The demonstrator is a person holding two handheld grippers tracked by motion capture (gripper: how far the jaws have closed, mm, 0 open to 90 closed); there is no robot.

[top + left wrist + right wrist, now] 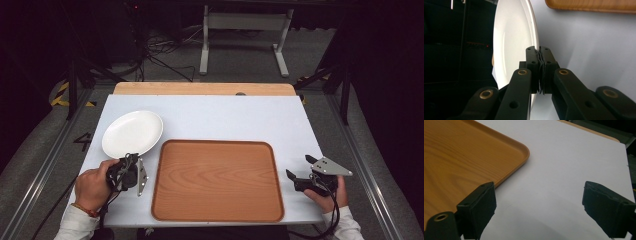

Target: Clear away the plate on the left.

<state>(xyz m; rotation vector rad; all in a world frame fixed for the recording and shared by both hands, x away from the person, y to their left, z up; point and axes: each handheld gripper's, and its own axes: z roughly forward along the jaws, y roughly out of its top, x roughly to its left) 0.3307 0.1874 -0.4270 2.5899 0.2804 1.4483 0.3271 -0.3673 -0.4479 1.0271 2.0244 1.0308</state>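
Plate, white and round, sits at the left of the table, just left of the far-left corner of the wooden tray. The left gripper has it by the near rim, and in the left gripper view its jaws stand pressed together on the thin edge of the plate, one pad above and one below. The plate looks tipped a little, its near edge lifted off the table, though I cannot tell how far.

It looks like glazed ceramic or hard plastic: stiff, smooth and likely slippery, with no give at all. If ceramic, it will be heavy for a pinch at one edge, and it would chip or crack if it dropped onto the table or knocked the tray's raised lip. A hold on the rim alone lets the weight hang out beyond the pads, so the plate may swing or slide out; a deeper bite, with the pads well past the rim onto the sloping wall, would seem safer, and a slow, level carry.

The right gripper rests in the person's hand at the near right of the table, just right of the tray, jaws wide apart with nothing between them, over bare table beside the tray's corner.
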